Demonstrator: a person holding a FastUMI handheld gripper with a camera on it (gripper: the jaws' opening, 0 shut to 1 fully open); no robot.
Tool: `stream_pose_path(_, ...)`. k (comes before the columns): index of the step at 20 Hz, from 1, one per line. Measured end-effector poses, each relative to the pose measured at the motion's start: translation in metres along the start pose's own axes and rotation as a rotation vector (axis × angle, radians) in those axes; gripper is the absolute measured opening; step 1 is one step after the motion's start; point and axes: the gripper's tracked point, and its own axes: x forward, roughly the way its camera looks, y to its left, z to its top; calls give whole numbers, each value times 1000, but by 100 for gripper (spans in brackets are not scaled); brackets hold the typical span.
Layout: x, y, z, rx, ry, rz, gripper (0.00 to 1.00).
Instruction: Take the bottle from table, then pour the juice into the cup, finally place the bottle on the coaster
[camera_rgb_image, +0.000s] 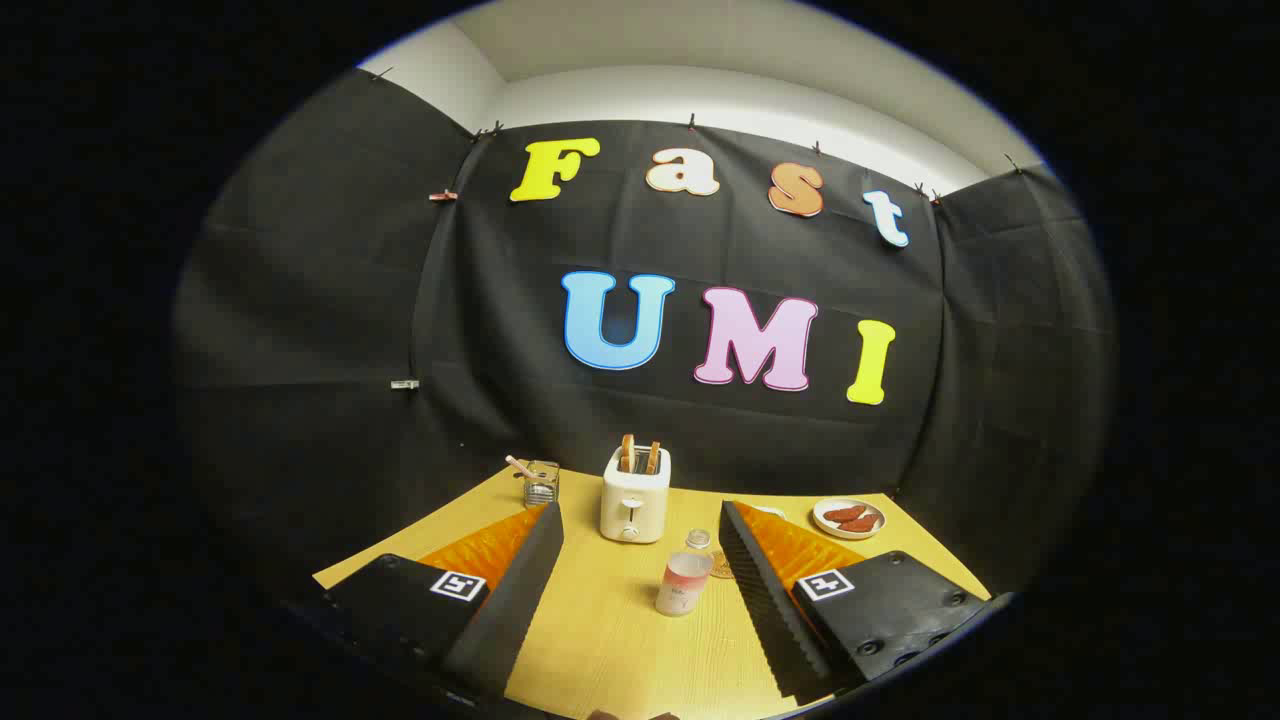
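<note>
The scene is viewed from a fisheye camera mounted on the gripper, aimed forward along its spread fingers. The table is seen from low and near, at a slight downward angle; the wall is faced beyond it.

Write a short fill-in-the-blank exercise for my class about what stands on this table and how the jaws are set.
1. The gripper has its jaws ____, holding nothing.
2. The bottle stands ____ on the table, between the fingers.
3. Two slices of bread stick out of the ____, beyond the bottle.
4. The plate lies to the ____ of the toaster.

Missing words: open; upright; toaster; right
</note>
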Motion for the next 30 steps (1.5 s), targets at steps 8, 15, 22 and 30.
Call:
stream_pose_path(8, 28, -47, -43, 63, 61, 4, 97)
stream_pose_path(15, 40, -88, -72, 42, 103, -34, 97)
stream_pose_path(22, 63, -87, -86, 27, 121, -40, 97)
stream_pose_path(30, 79, -83, -76, 54, 123, -79, 97)
